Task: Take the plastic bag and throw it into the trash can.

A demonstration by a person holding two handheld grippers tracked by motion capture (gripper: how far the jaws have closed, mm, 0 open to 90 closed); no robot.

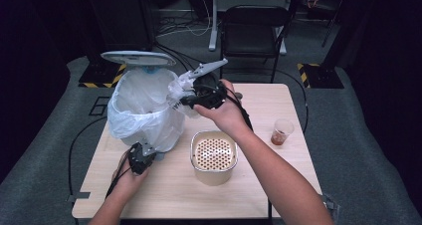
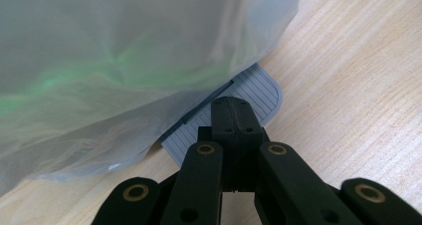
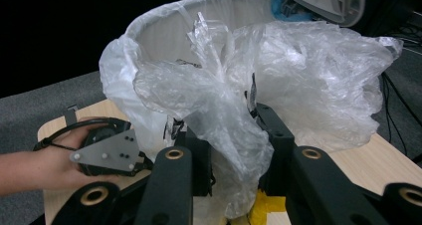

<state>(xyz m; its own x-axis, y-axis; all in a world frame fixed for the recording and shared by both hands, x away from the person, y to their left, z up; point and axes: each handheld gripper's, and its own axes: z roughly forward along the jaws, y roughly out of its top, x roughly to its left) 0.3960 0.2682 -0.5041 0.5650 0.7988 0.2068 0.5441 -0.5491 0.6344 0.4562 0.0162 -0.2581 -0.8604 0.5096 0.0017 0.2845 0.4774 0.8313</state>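
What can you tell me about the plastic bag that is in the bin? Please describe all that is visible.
The plastic bag is thin, translucent white and crumpled. It lines the pedal bin, folded over the rim and hanging loosely down the outside to the table. The lid stands open above it. The right gripper is shut on a bunched piece at the rim's right side, lifted away. The left gripper, shut, rests on the grey pedal under the bag's lower edge.

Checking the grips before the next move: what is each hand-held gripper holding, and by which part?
The right hand-held gripper clamps a crumpled clear plastic bag by its bunched middle. The left hand-held gripper is shut, pressing the bin's foot pedal, holding nothing.
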